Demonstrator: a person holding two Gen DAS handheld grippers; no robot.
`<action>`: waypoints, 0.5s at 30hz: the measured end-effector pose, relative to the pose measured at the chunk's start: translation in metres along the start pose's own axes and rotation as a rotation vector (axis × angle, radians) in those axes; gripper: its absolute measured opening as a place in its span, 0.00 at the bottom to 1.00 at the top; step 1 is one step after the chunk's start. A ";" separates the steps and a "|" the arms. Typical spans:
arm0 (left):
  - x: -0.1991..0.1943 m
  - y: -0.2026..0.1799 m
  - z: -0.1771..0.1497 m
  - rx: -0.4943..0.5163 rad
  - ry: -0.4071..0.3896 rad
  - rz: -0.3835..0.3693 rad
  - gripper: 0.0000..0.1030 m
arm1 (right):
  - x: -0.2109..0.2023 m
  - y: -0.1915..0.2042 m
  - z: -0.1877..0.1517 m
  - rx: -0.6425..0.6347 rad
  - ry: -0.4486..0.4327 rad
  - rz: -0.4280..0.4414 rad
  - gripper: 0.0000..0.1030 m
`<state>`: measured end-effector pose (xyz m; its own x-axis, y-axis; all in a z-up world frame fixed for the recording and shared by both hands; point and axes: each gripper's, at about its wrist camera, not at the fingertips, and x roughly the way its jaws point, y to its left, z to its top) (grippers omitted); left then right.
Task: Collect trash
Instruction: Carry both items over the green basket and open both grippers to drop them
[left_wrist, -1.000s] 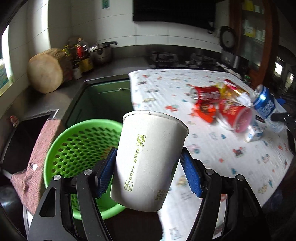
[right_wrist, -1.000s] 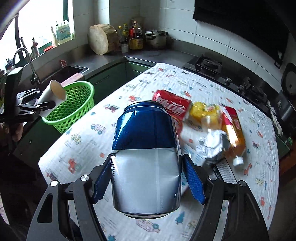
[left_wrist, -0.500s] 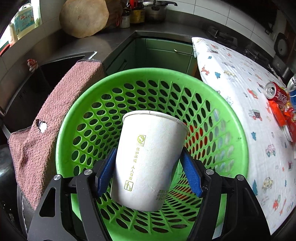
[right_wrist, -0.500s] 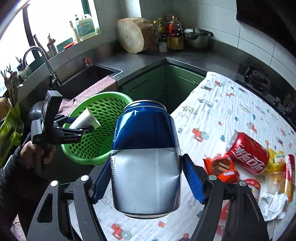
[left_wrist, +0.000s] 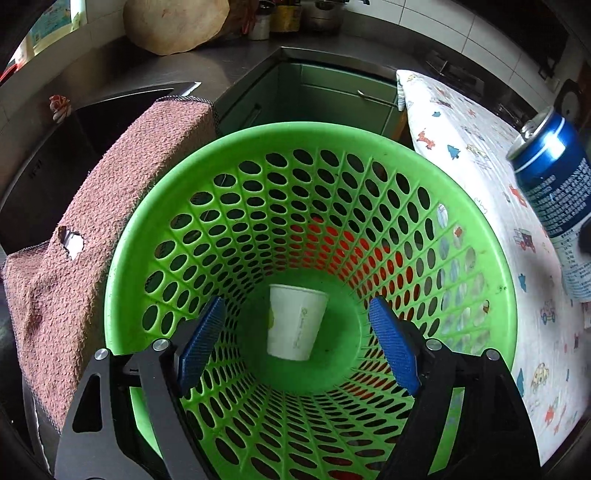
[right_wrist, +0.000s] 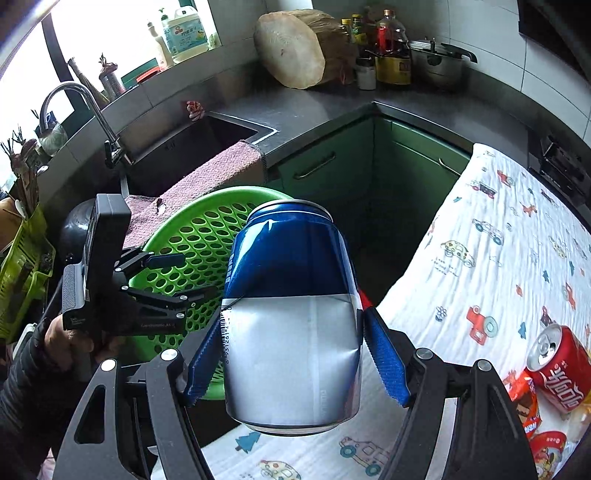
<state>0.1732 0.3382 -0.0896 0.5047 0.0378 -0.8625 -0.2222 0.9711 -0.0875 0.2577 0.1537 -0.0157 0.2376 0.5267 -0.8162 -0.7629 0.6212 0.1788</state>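
A white paper cup (left_wrist: 295, 322) lies on the bottom of the green perforated basket (left_wrist: 491, 258). Above the basket's mouth my left gripper (left_wrist: 297, 345) is opening, its blue pads apart with nothing pressed between them. My right gripper (right_wrist: 291, 345) is shut on a dented blue and silver can (right_wrist: 291, 314), held above the table's near corner, right of the basket (right_wrist: 192, 236). That can (left_wrist: 550, 184) shows at the right edge of the left wrist view. The left gripper (right_wrist: 173, 277), in a person's hand (right_wrist: 70, 339), hangs over the basket.
The table wears a white cloth with cartoon cars (right_wrist: 498, 258). A red can (right_wrist: 561, 369) and orange wrappers (right_wrist: 524, 402) lie at its right. A pink towel (left_wrist: 92, 221) drapes from the sink edge beside the basket. Green cabinets (right_wrist: 332, 166) and a wooden block (right_wrist: 291, 48) stand behind.
The paper cup has left the left gripper and dropped to the basket's bottom; the jaws have spread. The right gripper has carried the can leftward toward the basket.
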 end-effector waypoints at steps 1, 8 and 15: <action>-0.005 0.002 -0.001 -0.007 -0.013 -0.006 0.77 | 0.004 0.002 0.002 -0.002 0.006 0.008 0.68; -0.043 0.023 -0.025 -0.071 -0.101 0.009 0.77 | 0.041 0.034 0.013 -0.063 0.056 0.036 0.68; -0.071 0.042 -0.052 -0.126 -0.140 0.065 0.77 | 0.078 0.057 0.013 -0.079 0.110 0.050 0.69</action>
<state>0.0844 0.3640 -0.0583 0.5948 0.1398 -0.7916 -0.3558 0.9288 -0.1033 0.2401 0.2378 -0.0617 0.1341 0.4865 -0.8633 -0.8183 0.5458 0.1805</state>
